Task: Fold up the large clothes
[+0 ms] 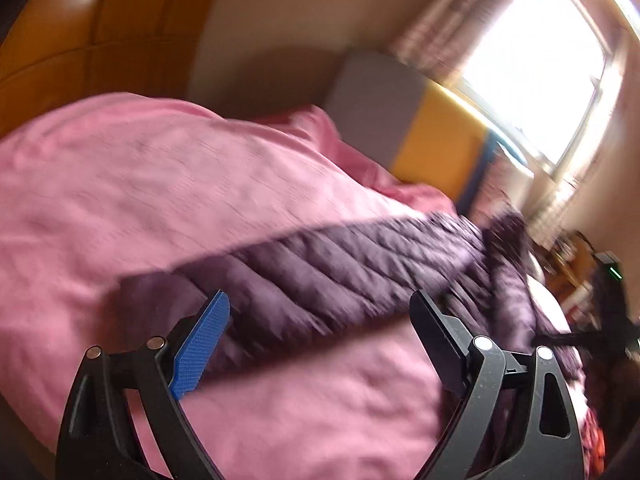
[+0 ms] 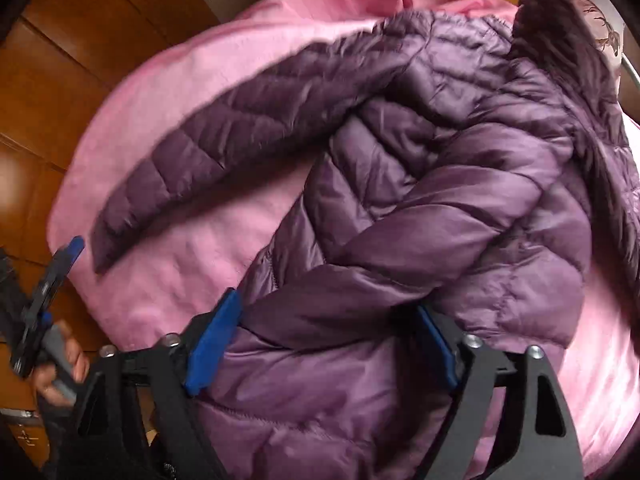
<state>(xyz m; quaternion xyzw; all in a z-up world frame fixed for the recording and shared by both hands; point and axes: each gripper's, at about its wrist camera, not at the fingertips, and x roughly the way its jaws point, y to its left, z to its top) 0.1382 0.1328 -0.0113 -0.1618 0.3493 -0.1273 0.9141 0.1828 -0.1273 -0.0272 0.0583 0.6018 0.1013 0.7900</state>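
A purple quilted puffer jacket [image 2: 440, 184] lies crumpled on a pink bedspread [image 2: 168, 280]. One sleeve [image 2: 224, 136] stretches out to the left; it also shows in the left wrist view [image 1: 340, 272]. My right gripper [image 2: 324, 344] is open, just above the jacket's lower body, its jaws to either side of a fold. My left gripper [image 1: 320, 340] is open and empty, hovering over the sleeve's cuff end. It also shows at the left edge of the right wrist view [image 2: 52, 276], held by a hand, beside the bed.
The pink bed [image 1: 160, 200] fills most of both views. A wooden floor [image 2: 48, 100] lies left of it. A grey and yellow headboard [image 1: 400, 120] and a bright window [image 1: 540, 60] stand beyond. Cluttered furniture [image 1: 580, 272] stands at the right.
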